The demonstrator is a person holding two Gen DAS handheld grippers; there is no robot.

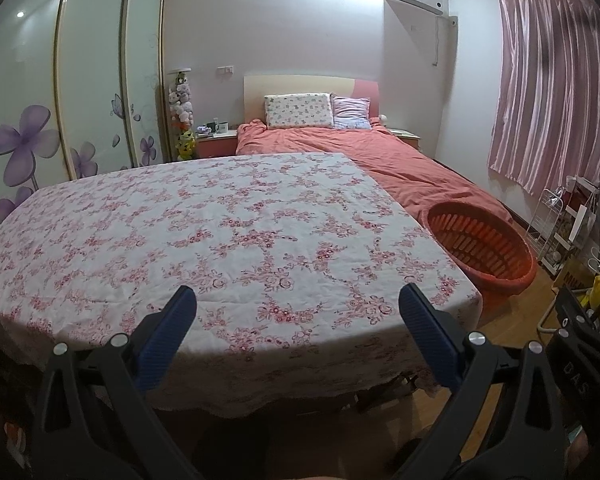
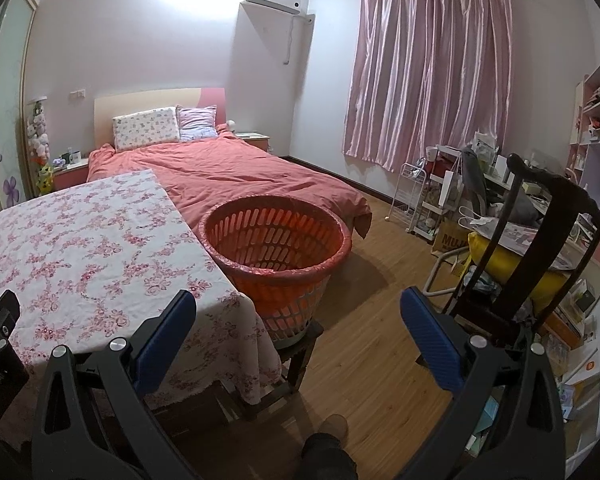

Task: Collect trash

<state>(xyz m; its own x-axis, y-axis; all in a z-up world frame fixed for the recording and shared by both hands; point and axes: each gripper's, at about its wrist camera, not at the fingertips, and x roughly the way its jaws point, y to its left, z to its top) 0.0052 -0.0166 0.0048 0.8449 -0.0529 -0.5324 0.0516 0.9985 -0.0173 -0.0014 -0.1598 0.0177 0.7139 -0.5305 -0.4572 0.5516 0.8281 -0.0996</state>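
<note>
Beside table (image 2: 80, 248), basket (image 2: 278, 236) upright, mouth upward

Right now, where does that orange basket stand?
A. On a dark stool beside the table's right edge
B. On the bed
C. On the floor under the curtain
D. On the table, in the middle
A: the right wrist view shows the basket resting on a dark stool beside the table, near the bed's foot; both claws are open and hold nothing.

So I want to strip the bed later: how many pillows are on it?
2, both upright against the headboard: a floral pillow on the left, a striped pillow touching its right side. More could lie hidden behind them.
</note>
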